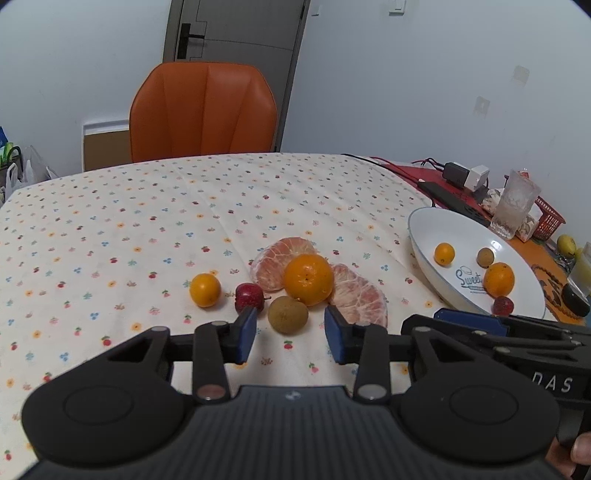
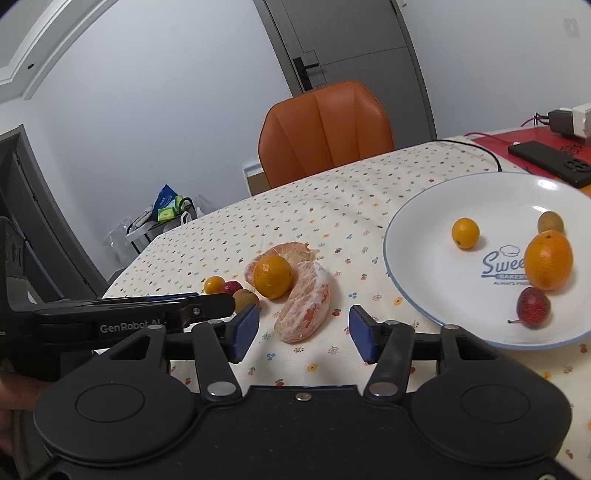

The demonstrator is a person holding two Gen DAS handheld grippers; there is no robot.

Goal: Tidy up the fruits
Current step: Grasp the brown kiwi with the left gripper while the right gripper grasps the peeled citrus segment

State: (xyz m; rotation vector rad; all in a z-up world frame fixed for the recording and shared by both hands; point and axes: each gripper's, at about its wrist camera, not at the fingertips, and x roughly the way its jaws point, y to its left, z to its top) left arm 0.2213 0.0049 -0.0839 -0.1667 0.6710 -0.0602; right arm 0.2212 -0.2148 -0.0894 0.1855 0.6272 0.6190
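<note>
You are lining up both tongs on the loose pile: the left gripper [image 1: 290, 334] is standing partly open and empty before the brown longan [image 1: 287, 314], the right gripper [image 2: 303, 334] wider and empty before the peeled pomelo segment [image 2: 304, 301]. Next you are needing to advance, pinch gently, and carry each to the white plate [image 2: 417, 229].

A table [image 1: 110, 221] under a white cloth dotted with small fruit and flower prints fills the foreground, with an orange padded chair [image 1: 203, 110] pushed up to its far edge. Behind the chair stand pale bluish-white walls [image 1: 406, 74] and a grey door [image 1: 236, 26] with a black handle. Bags [image 2: 166, 214] sit on the floor by the wall.
</note>
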